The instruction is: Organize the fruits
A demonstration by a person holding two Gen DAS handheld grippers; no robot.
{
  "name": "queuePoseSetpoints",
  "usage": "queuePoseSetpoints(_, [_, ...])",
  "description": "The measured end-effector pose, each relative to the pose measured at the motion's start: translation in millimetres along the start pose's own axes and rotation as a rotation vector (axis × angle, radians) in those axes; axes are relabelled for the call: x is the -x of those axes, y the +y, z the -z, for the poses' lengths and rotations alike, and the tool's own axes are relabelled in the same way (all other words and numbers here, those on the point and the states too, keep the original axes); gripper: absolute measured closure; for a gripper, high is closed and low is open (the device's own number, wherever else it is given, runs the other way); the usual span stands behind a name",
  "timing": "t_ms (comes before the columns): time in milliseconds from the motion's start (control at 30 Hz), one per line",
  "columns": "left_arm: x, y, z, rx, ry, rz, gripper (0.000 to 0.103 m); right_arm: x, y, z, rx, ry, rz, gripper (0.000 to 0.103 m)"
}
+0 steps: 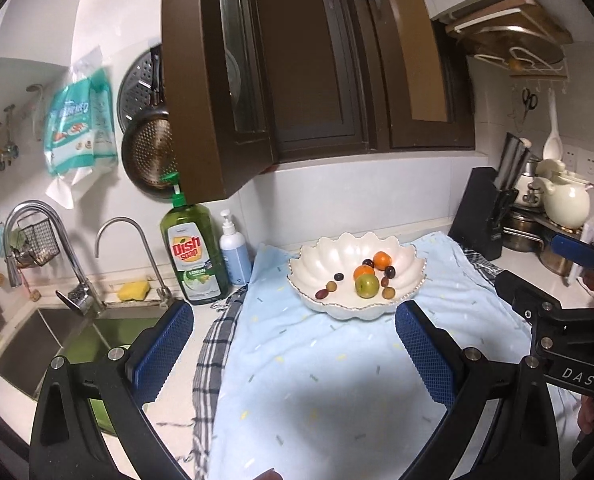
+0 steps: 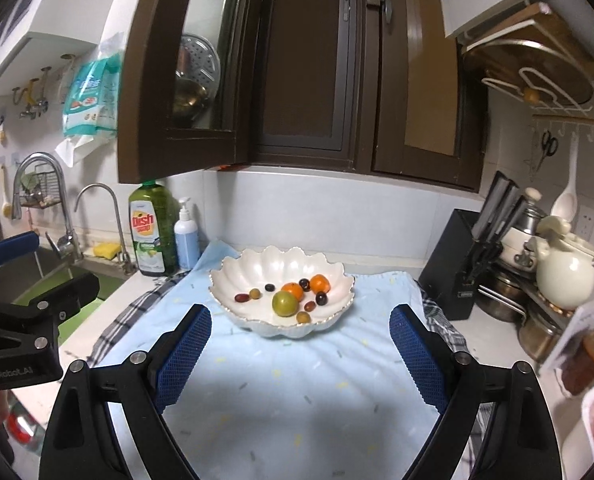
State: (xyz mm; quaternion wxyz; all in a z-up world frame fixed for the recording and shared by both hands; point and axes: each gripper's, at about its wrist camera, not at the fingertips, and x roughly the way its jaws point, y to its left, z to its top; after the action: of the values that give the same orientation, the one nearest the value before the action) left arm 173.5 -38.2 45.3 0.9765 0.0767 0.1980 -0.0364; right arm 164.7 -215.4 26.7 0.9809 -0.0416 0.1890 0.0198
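Note:
A white shell-shaped bowl (image 1: pixel 321 258) (image 2: pixel 241 276) rests on a light blue towel (image 1: pixel 317 380) (image 2: pixel 297 392). Inside lie a green fruit (image 1: pixel 367 286) (image 2: pixel 285 303), two small oranges (image 1: pixel 381 260) (image 2: pixel 319 283) and several dark and tan grapes (image 1: pixel 338 277) (image 2: pixel 241 297). My left gripper (image 1: pixel 293 320) hovers open over the towel, short of the bowl, with nothing between its blue pads. My right gripper (image 2: pixel 300 322) is open too, empty, just in front of the bowl. Each gripper shows at the edge of the other's view.
A sink (image 1: pixel 53 340) with two taps lies to the left. Green dish soap (image 1: pixel 193 248) (image 2: pixel 151 232) and a pump bottle (image 1: pixel 235 250) stand beside it. A black knife block (image 1: pixel 483 212) (image 2: pixel 463 272), pots and a cream jug (image 2: pixel 565 276) crowd the right. A brown cabinet door (image 1: pixel 201 80) hangs open overhead.

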Motion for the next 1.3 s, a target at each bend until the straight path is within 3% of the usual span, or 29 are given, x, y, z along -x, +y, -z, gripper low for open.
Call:
queuePoseSetpoints(300, [63,6,22,-0.013,-0.034,0.015,0.000,64,17,20,-0.007,-0.007,0.012,0.009])
queuePoseSetpoints(533, [90,7,31,-0.023,-0.024,0.027,0.000,93,26,30,-0.015,0.004,0.024,0.007])
queuePoseSetpoints(1300, [138,1,46,-0.044,-0.063,0.027,0.000,137,26,44,-0.014,-0.011,0.028,0.007])
